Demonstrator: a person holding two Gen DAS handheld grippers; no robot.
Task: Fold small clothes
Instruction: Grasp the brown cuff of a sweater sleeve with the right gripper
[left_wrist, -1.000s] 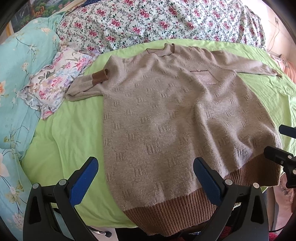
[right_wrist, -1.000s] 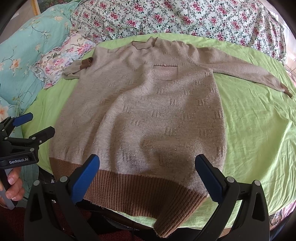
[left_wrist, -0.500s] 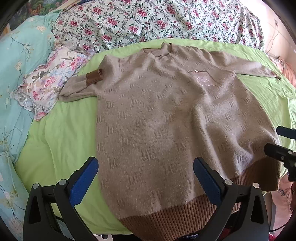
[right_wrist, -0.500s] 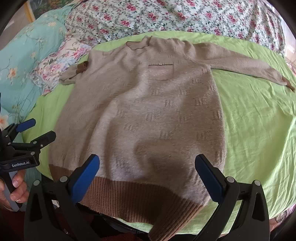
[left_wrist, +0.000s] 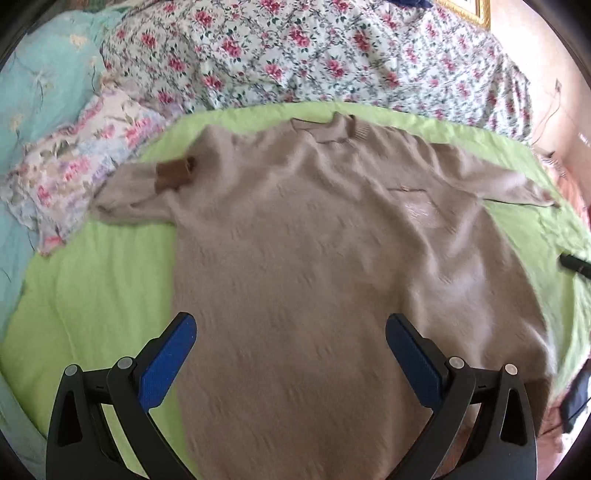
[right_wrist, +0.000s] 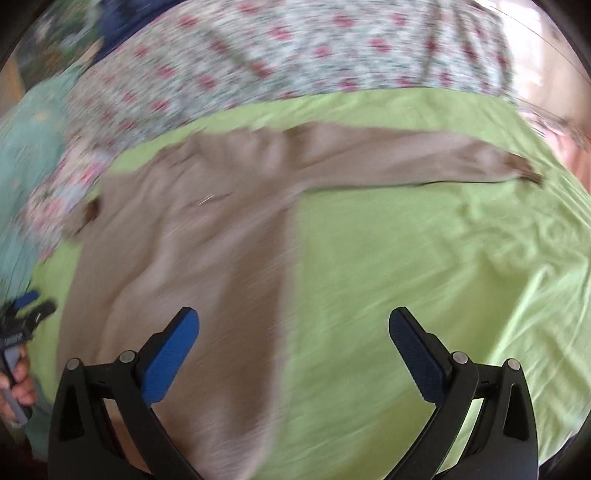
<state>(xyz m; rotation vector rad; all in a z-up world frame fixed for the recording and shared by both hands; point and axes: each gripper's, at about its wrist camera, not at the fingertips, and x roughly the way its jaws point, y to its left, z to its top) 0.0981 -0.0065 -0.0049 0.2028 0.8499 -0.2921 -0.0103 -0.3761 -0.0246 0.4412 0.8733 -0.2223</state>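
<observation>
A bed takes up almost all of both views, dressed in a smooth lime-green sheet (left_wrist: 92, 280) that is lightly rumpled toward the right side. Behind it runs a rose-print cover (left_wrist: 295, 55), with a pale turquoise quilt (left_wrist: 40, 74) and a frilled floral pillow (left_wrist: 70, 173) at the left.

On the sheet lies the taupe knit sweater (left_wrist: 314, 258), front up and spread flat, neck toward the rose-print cover and hem toward the cameras. It looks soft, fuzzy and thick, so it will probably drape and sag when lifted, cling a little to the sheet, and hold a fold loosely without taking a crease. It should be light and in no way fragile. The sturdiest places to pinch seem to be the shoulder seams, the hem or a cuff.

Its right sleeve (right_wrist: 406, 162) stretches straight out across the sheet; the left sleeve (left_wrist: 133, 192) is doubled back, its brown ribbed cuff (left_wrist: 173, 175) resting on the shoulder. A small chest pocket (left_wrist: 417, 206) catches the light.

The left gripper (left_wrist: 290, 354) hangs over the lower body of the sweater, blue-padded fingers wide apart and empty. The right gripper (right_wrist: 293, 350) straddles the sweater's right edge, fingers likewise spread; that view is motion-blurred.
</observation>
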